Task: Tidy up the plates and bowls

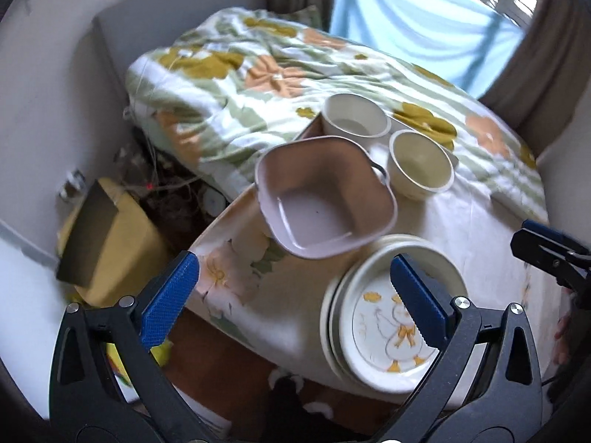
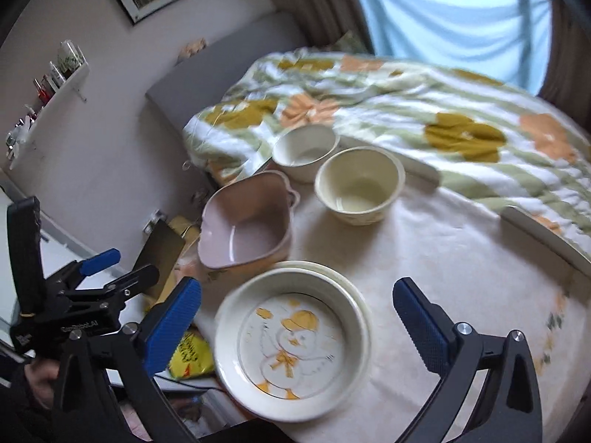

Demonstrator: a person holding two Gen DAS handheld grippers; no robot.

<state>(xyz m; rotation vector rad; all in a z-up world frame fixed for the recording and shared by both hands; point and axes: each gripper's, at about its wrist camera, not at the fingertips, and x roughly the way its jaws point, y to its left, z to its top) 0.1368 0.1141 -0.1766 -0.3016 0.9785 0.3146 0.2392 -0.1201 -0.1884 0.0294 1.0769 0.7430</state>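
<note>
Hovering over a small table (image 2: 424,243) draped in a pale floral cloth, both grippers stand spread wide and hold nothing. Left gripper (image 1: 295,297): blue pads far apart, nothing between them, above the table's near edge. Right gripper (image 2: 297,315): equally wide, empty, framing the duck plate (image 2: 291,347). That plate, cream with a yellow duck drawing, tops a short stack of plates at the table's near side. Just behind it sits a pink square bowl (image 2: 245,221) with a small side handle, apart from the stack. Two cream round bowls (image 2: 360,184) stand upright farther back, side by side near a floral quilt (image 2: 424,110). Left wrist view is motion-blurred.
</note>
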